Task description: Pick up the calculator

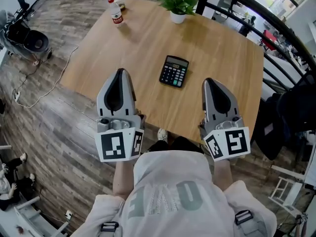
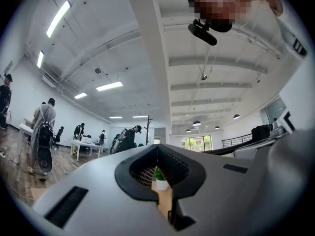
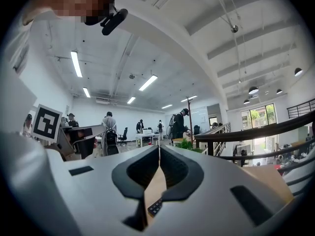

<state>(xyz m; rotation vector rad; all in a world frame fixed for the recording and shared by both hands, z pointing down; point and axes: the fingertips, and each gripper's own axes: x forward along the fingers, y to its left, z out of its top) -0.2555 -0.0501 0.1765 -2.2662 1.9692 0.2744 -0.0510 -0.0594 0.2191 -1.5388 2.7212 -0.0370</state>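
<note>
A black calculator (image 1: 174, 71) lies flat on the wooden table (image 1: 217, 48), a little nearer to the front edge than to the back. My left gripper (image 1: 120, 73) hovers over the table's near edge, to the left of the calculator, with its jaws shut and nothing in them. My right gripper (image 1: 208, 81) hangs to the right of the calculator, also shut and empty. In the right gripper view the calculator's corner (image 3: 154, 207) shows through the gap below the closed tips (image 3: 159, 149). The left gripper view shows closed tips (image 2: 157, 147) and the table (image 2: 165, 203) beyond.
A potted plant (image 1: 177, 4) stands at the table's far edge, and a bottle with a red cap (image 1: 116, 11) at the far left corner. A black railing (image 1: 276, 28) runs along the right. A stroller (image 1: 24, 36) and a cable (image 1: 44, 88) sit on the floor at left.
</note>
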